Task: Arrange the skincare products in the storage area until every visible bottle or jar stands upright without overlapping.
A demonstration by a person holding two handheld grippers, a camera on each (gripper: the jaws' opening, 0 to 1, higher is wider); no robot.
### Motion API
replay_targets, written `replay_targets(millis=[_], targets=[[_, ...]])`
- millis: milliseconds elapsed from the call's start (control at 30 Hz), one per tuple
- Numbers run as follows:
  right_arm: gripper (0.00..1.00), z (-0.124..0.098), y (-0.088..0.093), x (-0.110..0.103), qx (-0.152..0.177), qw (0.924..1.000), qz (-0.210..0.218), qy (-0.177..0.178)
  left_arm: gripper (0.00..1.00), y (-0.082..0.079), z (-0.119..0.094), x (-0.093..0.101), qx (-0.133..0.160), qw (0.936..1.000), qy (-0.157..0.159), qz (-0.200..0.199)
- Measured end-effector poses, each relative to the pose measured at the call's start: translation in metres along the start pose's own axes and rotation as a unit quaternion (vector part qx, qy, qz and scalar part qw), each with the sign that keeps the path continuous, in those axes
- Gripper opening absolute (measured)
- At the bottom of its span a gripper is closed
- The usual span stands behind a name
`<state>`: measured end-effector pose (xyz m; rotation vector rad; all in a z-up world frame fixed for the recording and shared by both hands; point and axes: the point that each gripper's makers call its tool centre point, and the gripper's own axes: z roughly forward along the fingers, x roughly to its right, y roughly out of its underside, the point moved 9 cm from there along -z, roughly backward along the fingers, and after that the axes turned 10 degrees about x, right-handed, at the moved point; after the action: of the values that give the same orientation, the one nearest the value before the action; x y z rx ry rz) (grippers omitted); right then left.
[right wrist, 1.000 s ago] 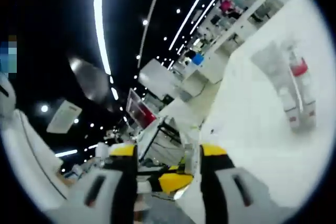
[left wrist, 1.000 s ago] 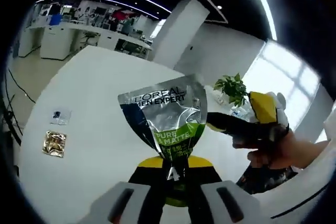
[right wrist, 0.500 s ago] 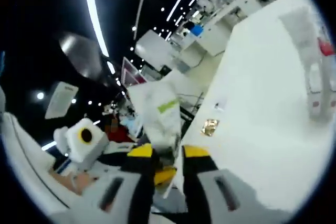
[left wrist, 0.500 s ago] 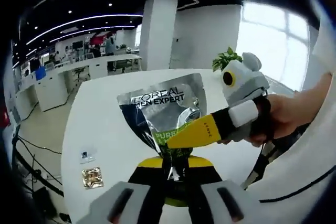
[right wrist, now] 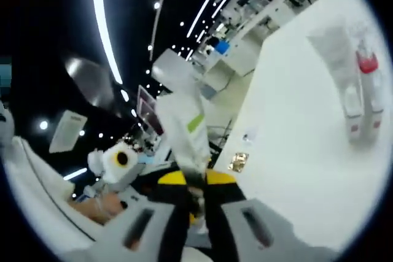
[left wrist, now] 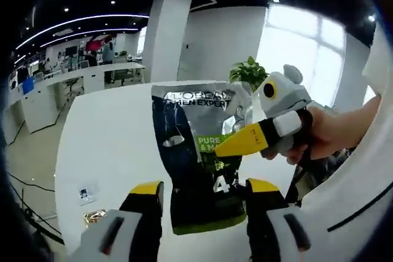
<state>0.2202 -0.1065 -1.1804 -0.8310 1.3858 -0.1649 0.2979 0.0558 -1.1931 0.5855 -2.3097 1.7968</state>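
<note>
Between spread left gripper point(left wrist: 202, 197) jaws: crinkled foil sachet point(left wrist: 199, 151), unclamped; right gripper point(right wrist: 193, 182) pinches its edge.

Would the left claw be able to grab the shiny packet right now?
Probably yes. The left claw is open, with the packet right between its jaws and nothing blocking. The right claw is pinching the packet too.
</note>
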Motion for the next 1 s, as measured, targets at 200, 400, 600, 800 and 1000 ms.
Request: replay_targets(millis=[200,400,600,800,1000], targets=[[0.05,-0.031,-0.009,0.002,0.04,0.9989,0.02,-0.015,0.7,-0.016,0.012,-0.003,0.038,0.975,0.136,-0.171],[0.05,-0.059,-0.015,-0.005,0.063,0.9946,0.048,-0.067,0.55,-0.026,0.043,0.016,0.016,0.956,0.209,-0.205],[0.05,-0.077,-0.02,-0.006,0.062,0.994,0.054,-0.072,0.38,-0.026,0.067,0.052,-0.013,0.9202,0.296,-0.256],[0.06,-0.092,-0.019,0.003,0.076,0.9924,0.075,-0.06,0.18,-0.027,0.082,0.064,-0.017,0.9008,0.312,-0.302],[0.08,-0.101,-0.023,0.01,0.101,0.9912,0.067,-0.053,0.01,-0.038,0.089,0.066,0.019,0.9176,0.294,-0.266]])
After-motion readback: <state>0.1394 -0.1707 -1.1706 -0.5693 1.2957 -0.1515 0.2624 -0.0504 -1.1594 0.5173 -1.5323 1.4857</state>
